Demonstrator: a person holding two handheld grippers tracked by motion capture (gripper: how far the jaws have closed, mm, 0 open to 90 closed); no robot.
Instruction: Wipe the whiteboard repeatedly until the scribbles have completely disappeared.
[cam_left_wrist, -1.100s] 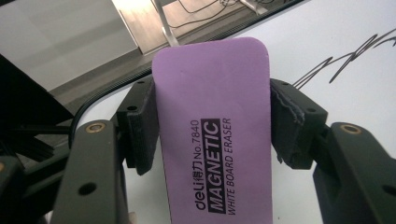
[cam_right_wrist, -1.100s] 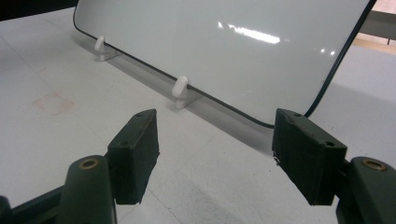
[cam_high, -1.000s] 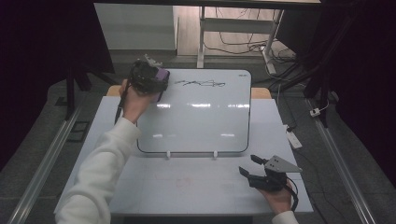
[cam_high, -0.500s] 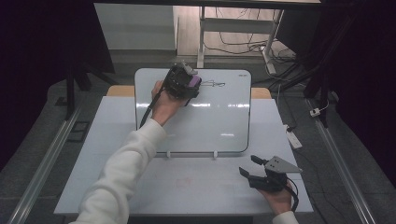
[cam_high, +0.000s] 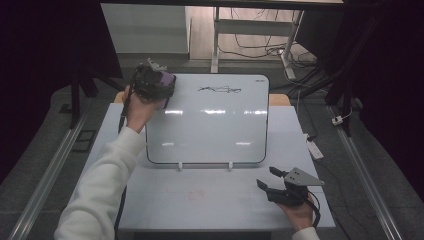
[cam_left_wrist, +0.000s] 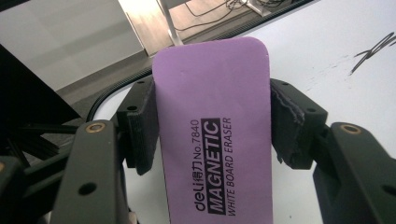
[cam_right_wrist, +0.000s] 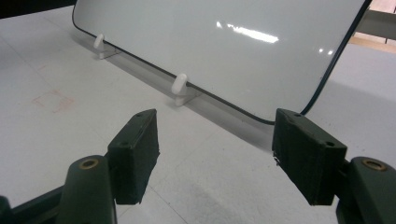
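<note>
A whiteboard (cam_high: 207, 125) leans on two small white stands in the middle of the table; a black scribble (cam_high: 220, 90) runs along its top. My left gripper (cam_high: 152, 84) is at the board's top left corner, shut on a purple magnetic whiteboard eraser (cam_left_wrist: 215, 135) (cam_high: 165, 80). In the left gripper view the scribble (cam_left_wrist: 371, 49) lies to the right of the eraser. My right gripper (cam_high: 267, 179) (cam_right_wrist: 215, 154) rests open near the table's front right, nothing between its jaws, in front of the board's lower edge (cam_right_wrist: 210, 98).
The pale table (cam_high: 200, 200) has a faint red square mark (cam_high: 196, 195) in front of the board. A power strip (cam_high: 314, 148) lies off the right edge. Cables and desk legs (cam_high: 250, 45) stand beyond the table; rails run along both sides.
My left gripper with the eraser moved right along the board's top, then back left to the top left corner. The scribble is shorter at its left end. The right gripper stayed still.
</note>
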